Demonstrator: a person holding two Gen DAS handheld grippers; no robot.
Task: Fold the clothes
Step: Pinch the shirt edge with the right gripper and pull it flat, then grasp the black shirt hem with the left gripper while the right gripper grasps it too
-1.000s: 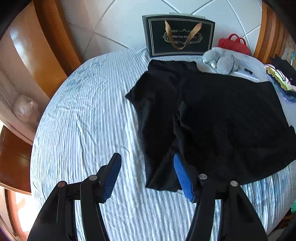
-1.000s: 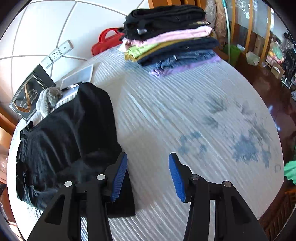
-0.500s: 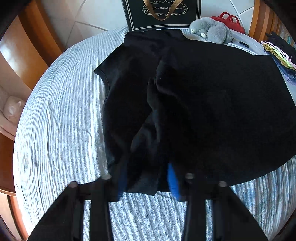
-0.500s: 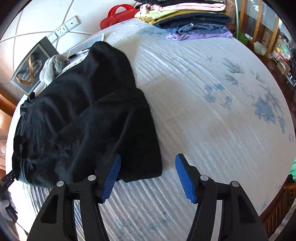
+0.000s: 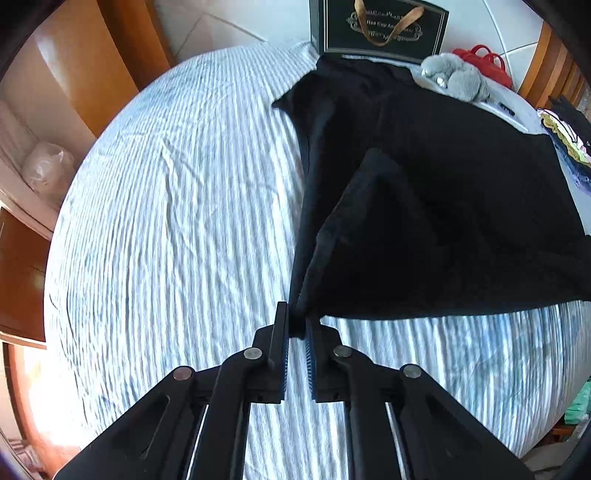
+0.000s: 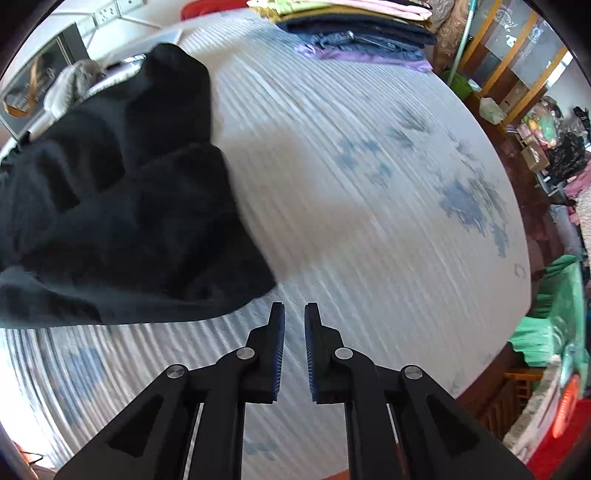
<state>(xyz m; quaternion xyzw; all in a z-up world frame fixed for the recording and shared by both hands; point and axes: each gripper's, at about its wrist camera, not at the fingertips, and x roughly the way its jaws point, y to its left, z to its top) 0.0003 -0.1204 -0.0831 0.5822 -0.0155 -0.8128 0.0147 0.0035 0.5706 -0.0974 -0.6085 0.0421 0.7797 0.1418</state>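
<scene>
- We are holding the left gripper steeply down over the bed, and its jaws have just been closing; they are now standing narrow, pinching the near-left corner of the black garment between the blue pads.
- The black garment is lying spread across the far right part of the striped bed sheet in the left wrist view, with one flap folded over its middle and its near hem running toward the right edge of the picture.
- From the pinched corner the cloth is rising in a bunched fold toward the rest of the garment.
- We are pointing the right gripper down at the bed too; its jaws have also just been closing and are now sitting almost together with only a thin gap showing sheet, and no cloth between them.
- In the right wrist view the black garment is lying to the left of the right gripper, its nearest corner just beside the left fingertip but apart from it.
- A stack of folded clothes is sitting at the far side of the bed in the right wrist view.
- Beyond the garment in the left wrist view, a dark gift bag is standing against the wall, with a grey plush toy and a red bag near it.
</scene>
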